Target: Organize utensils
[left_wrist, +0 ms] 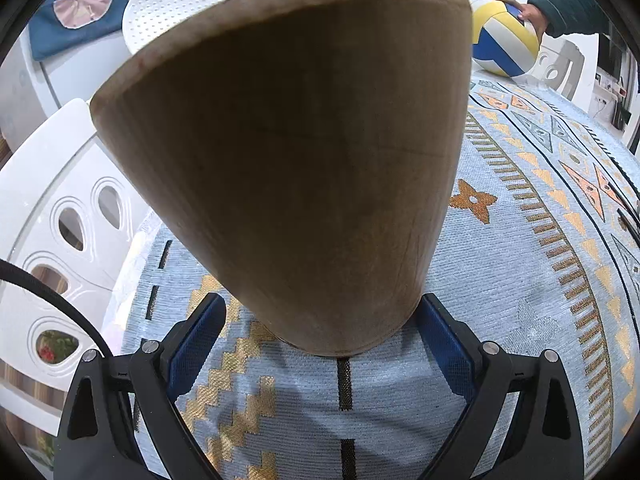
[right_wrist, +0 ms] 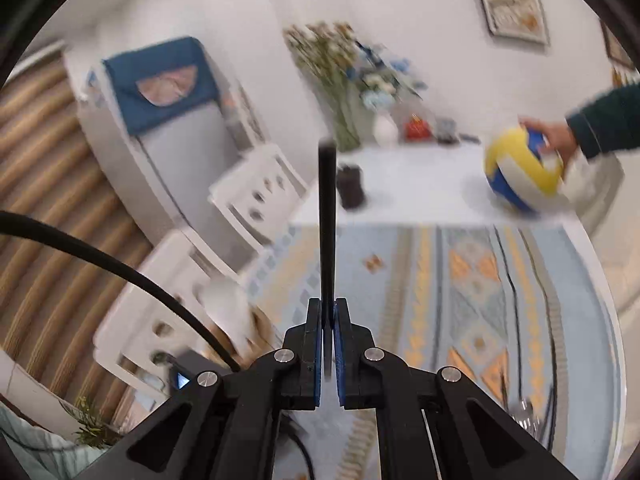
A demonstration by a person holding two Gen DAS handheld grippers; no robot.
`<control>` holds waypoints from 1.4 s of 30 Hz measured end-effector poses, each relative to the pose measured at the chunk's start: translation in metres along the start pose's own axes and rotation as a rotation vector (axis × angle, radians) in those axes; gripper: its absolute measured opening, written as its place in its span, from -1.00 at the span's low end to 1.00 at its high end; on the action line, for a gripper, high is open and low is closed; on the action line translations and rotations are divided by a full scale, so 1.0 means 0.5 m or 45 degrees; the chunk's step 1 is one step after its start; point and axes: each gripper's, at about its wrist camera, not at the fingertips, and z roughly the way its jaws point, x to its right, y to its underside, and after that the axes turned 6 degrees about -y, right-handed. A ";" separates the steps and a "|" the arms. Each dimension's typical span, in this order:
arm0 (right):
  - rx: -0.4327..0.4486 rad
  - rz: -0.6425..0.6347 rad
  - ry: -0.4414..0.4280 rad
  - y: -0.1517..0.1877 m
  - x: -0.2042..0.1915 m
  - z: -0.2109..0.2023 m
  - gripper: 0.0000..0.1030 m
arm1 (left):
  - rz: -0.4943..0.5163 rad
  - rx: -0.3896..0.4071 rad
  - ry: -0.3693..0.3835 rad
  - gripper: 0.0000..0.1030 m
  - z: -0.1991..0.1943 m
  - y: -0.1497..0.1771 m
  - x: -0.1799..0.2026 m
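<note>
In the left wrist view a large wooden utensil holder (left_wrist: pixel 288 152) fills the middle, tilted, its base between the blue pads of my left gripper (left_wrist: pixel 320 336). The jaws stand wide and both pads touch or nearly touch its sides. In the right wrist view my right gripper (right_wrist: pixel 328 312) is shut on a thin black utensil handle (right_wrist: pixel 327 216) that points straight ahead, above the table. The view is blurred. The utensil's working end is hidden behind the jaws.
A patterned blue and orange tablecloth (left_wrist: pixel 520 280) covers the table. A hand holds a yellow, blue and white ball (left_wrist: pixel 504 36) at the far edge, also in the right wrist view (right_wrist: pixel 524 176). White chairs (left_wrist: pixel 60 208) stand at the left. A dark cup (right_wrist: pixel 351 186) sits on a white table.
</note>
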 end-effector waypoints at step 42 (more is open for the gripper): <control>-0.529 0.195 0.316 0.221 0.118 0.167 0.04 | -0.009 -0.006 0.009 0.88 0.000 0.002 -0.007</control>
